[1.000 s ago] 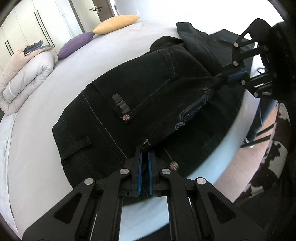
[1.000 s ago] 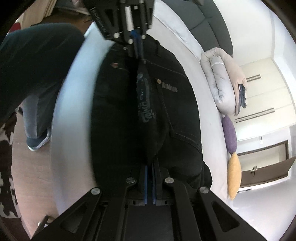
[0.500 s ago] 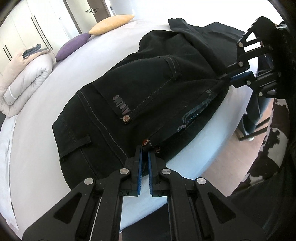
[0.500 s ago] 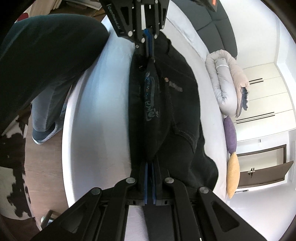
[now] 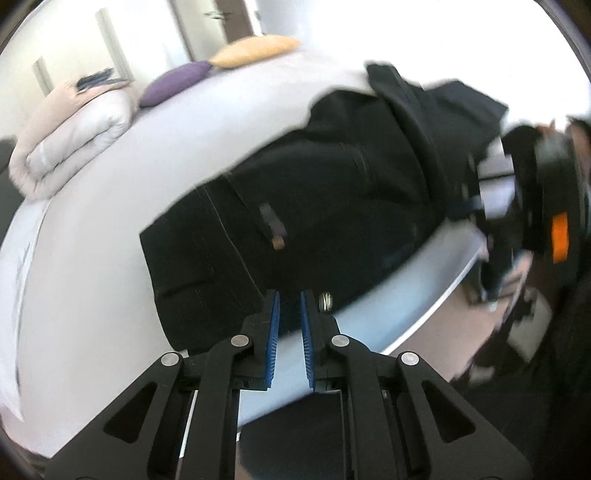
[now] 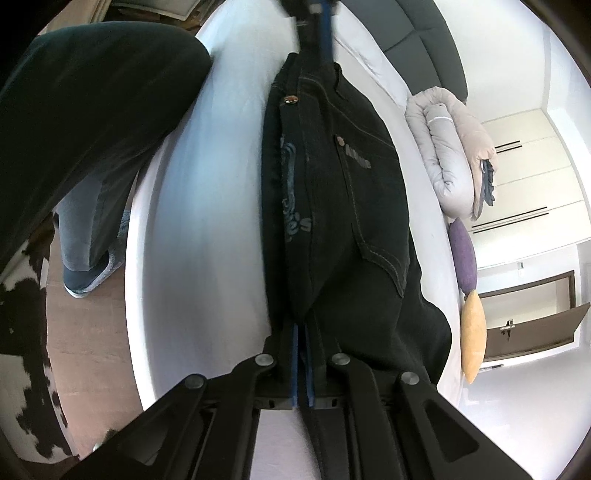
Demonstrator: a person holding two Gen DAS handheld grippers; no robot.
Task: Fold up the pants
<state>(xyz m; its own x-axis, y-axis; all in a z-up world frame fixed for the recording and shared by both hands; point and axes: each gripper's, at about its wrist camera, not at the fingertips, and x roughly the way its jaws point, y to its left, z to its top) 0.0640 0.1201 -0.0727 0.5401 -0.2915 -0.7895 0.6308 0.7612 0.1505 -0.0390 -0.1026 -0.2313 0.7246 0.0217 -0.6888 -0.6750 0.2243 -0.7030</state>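
Observation:
Black jeans (image 5: 332,206) lie folded lengthwise on the white bed, near its front edge. My left gripper (image 5: 290,306) stands at the waistband end with a small gap between its blue pads, and the cloth is no longer pinched between them. My right gripper (image 6: 302,332) is shut on the jeans (image 6: 332,206) at the crotch fold. The right gripper also shows blurred at the right of the left wrist view (image 5: 476,203). The left gripper shows at the top of the right wrist view (image 6: 321,33).
A rolled duvet (image 5: 70,136), a purple pillow (image 5: 173,81) and a yellow pillow (image 5: 255,50) lie at the far side of the bed (image 5: 74,277). The person's leg (image 6: 85,110) stands beside the bed edge, over a wooden floor and a cowhide rug (image 6: 22,306).
My left gripper has opened slightly and let go of the waistband. The jeans have been laid down further onto the bed, away from its edge. The right gripper keeps its hold.

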